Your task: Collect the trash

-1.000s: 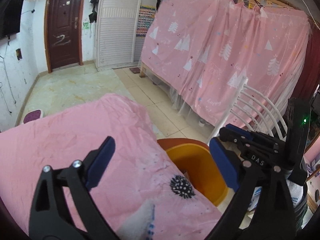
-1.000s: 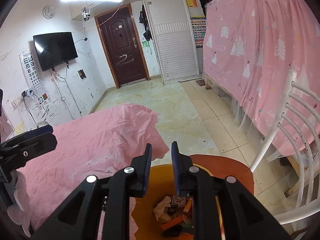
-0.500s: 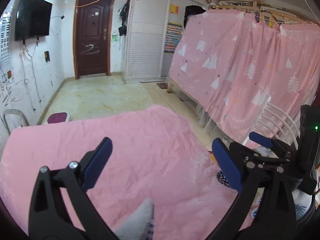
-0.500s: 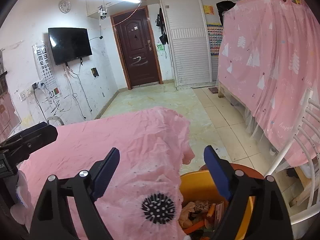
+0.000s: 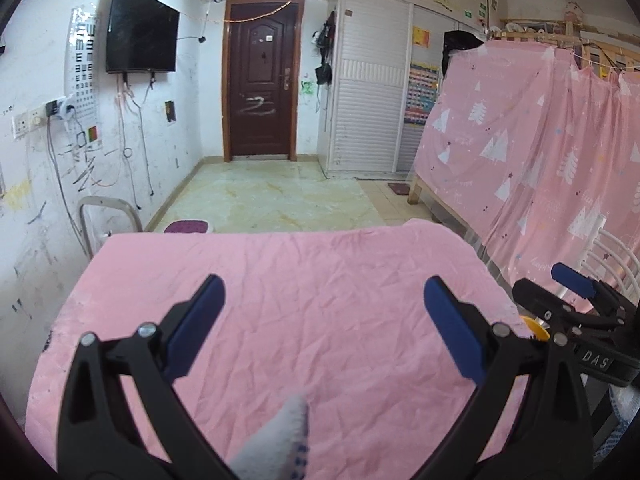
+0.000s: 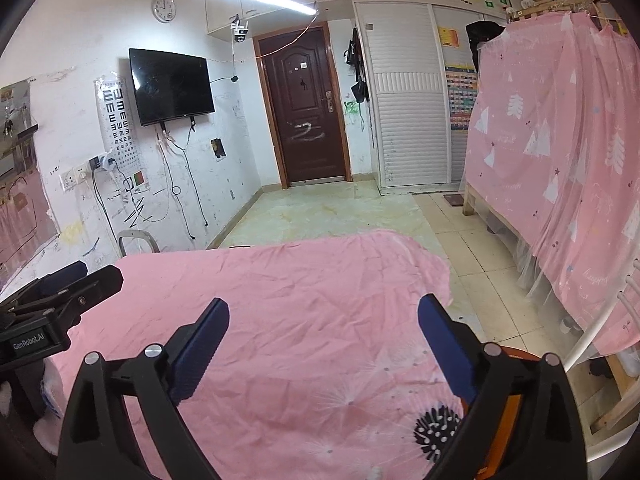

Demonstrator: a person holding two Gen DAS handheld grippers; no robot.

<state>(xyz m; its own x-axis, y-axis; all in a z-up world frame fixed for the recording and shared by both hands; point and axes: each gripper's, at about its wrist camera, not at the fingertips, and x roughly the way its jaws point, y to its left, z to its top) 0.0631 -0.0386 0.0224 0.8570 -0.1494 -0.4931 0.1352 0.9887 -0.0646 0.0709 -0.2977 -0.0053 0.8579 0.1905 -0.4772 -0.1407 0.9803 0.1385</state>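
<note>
A: Nearest the cameras, how do the tools stand?

B: The left hand-held gripper (image 5: 322, 312) is spread wide with nothing between its blue pads, only the pink cloth (image 5: 304, 304) below. A white-gloved fingertip (image 5: 280, 440) pokes up at the bottom of that view. The right hand-held gripper (image 6: 322, 334) has just been opening and now gapes wide too, empty, over the same cloth.

A: And the bin?

B: The orange bin (image 6: 506, 408) sits low at the right edge of the counter, mostly hidden behind the right finger; only a strip of rim and wall shows. From the left view just a yellow sliver (image 5: 534, 330) peeps past the cloth's edge. Its contents cannot be seen.

A: Anything on the counter?

B: The cloth is creased and bare, save a black dandelion print (image 6: 436, 432) near the bin.

A: What crowds the sides?

B: A white chair (image 5: 612, 256) stands right, close to the bin, and behind it a pink curtain (image 6: 560, 152) drapes a wooden frame. A metal stool (image 5: 102, 220) stands at the cloth's far left corner.

A: Beyond?

B: Open tiled floor (image 6: 320, 212) runs to a brown door (image 6: 306, 108), with a TV (image 6: 172, 84) on the left wall.
</note>
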